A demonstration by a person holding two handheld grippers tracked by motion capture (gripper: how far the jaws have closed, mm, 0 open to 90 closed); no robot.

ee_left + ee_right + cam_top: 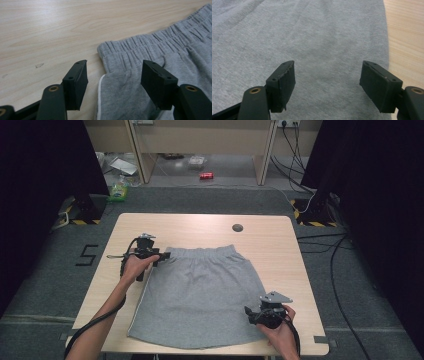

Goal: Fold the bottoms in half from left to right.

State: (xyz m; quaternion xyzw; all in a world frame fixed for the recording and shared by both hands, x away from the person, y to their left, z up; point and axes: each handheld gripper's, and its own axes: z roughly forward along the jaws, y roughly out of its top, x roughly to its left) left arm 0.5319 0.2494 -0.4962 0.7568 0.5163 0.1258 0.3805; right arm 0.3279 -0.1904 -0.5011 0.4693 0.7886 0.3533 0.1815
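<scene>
The jaws of the right gripper stand wide and hold nothing; in the right gripper view they straddle flat grey cloth close to the skirt's side edge, with bare counter just beyond that edge. This placement probably prepares a pinch at the lower right corner of the grey skirt, nearest the person.

The skirt lies spread flat at the middle of the counter, hem toward the person, elastic waistband on the far side. A flat, squared layout of this kind suits folding.

The jaws of the left gripper are open at a moderate width and hold nothing. In the left gripper view they frame the waistband corner and a white trim line that runs down the skirt's side edge; no pad presses on the cloth. The position suggests a grasp of the far left corner.

Beyond the skirt, a round dark fitting sits in the counter top. Its purpose cannot be determined. The skirt's near hem meets the counter edge, and whether it overhangs cannot be determined.
</scene>
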